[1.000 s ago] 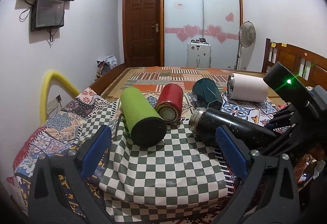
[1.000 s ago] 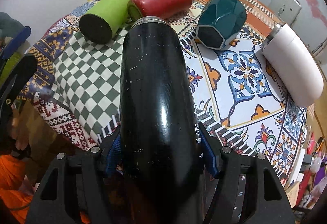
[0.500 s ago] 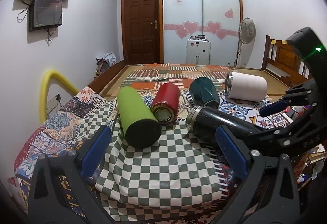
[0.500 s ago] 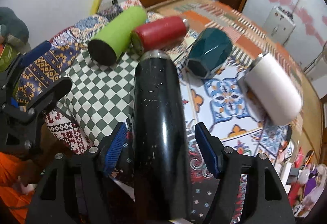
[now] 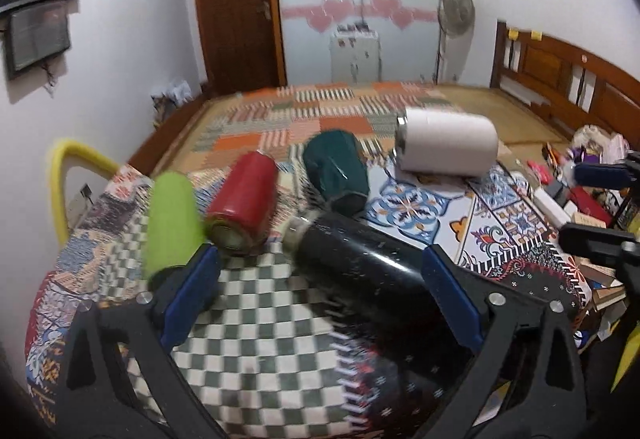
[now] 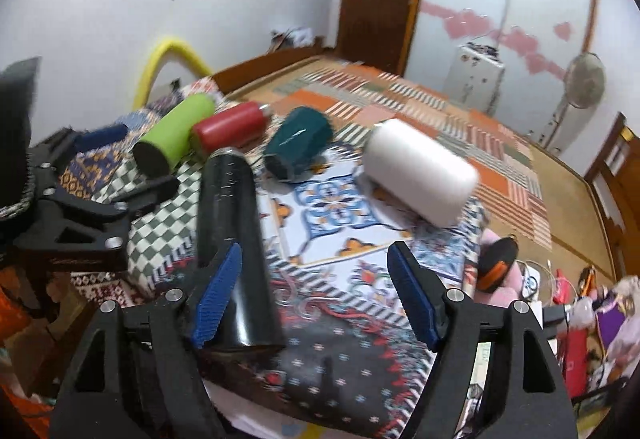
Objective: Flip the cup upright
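Observation:
Several cups lie on their sides on a patterned cloth. A black flask (image 5: 360, 267) (image 6: 232, 239) lies nearest, its steel mouth pointing away. Behind it lie a green cup (image 5: 172, 223) (image 6: 172, 135), a red cup (image 5: 244, 207) (image 6: 228, 127), a dark teal cup (image 5: 336, 171) (image 6: 296, 147) and a white cup (image 5: 448, 147) (image 6: 420, 175). My left gripper (image 5: 320, 291) is open; the flask lies between its fingers. My right gripper (image 6: 316, 295) is open and empty, with the flask just beside its left finger (image 6: 216, 295).
The table's near edge drops off below both grippers. Clutter (image 6: 568, 303) lies on the floor at the right. A yellow padded bar (image 5: 64, 179) stands at the left. A bed with a patchwork cover (image 5: 320, 111) lies behind the table.
My right gripper has opened, let go of the black flask and pulled back to the right. The flask lies on the cloth. My left gripper has moved right, around the flask.

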The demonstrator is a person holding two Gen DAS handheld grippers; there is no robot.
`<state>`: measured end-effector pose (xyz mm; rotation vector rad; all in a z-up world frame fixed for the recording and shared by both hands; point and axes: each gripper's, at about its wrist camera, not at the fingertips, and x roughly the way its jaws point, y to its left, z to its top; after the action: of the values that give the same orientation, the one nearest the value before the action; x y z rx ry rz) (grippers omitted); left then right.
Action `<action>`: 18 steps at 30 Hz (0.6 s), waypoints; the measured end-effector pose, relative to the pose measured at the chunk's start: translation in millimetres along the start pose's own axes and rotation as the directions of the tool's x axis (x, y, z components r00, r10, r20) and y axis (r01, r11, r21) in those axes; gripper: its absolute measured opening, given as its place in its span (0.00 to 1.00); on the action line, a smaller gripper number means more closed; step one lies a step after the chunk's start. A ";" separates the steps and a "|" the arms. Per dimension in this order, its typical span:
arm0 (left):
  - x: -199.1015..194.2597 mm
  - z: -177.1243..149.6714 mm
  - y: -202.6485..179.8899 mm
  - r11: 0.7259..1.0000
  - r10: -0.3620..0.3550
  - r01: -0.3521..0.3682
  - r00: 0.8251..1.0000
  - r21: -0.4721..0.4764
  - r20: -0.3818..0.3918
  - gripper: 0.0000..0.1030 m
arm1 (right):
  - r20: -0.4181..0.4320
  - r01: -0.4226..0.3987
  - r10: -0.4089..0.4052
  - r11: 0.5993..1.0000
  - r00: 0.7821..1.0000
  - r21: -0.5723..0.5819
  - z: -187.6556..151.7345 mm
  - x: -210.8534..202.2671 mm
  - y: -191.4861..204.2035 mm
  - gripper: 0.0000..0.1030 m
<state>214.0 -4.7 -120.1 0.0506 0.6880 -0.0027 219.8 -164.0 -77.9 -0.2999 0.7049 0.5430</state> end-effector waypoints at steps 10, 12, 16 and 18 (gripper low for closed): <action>42.3 12.9 -13.1 0.995 -0.054 0.041 0.985 -0.086 -0.165 0.94 | 0.092 -0.017 0.012 0.998 0.996 0.061 -15.5 -8.1 -26.6 0.71; 49.9 13.7 -17.1 0.994 -0.065 0.046 0.979 -0.101 -0.193 0.94 | 0.096 -0.024 0.017 0.997 0.995 0.069 -18.2 -4.6 -30.4 0.71; 65.8 10.8 -24.1 0.992 -0.023 -0.009 0.968 -0.123 -0.249 0.99 | 0.098 -0.023 0.017 0.998 0.995 0.065 -23.1 -1.1 -34.0 0.71; 66.7 9.2 -29.3 0.995 0.001 -0.024 0.973 -0.097 -0.231 0.99 | 0.097 -0.025 0.018 0.998 0.995 0.065 -25.5 0.8 -35.8 0.71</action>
<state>270.8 -33.5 -156.7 -0.0415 0.9193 0.0505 227.0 -204.3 -94.1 -0.2029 0.6320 0.5497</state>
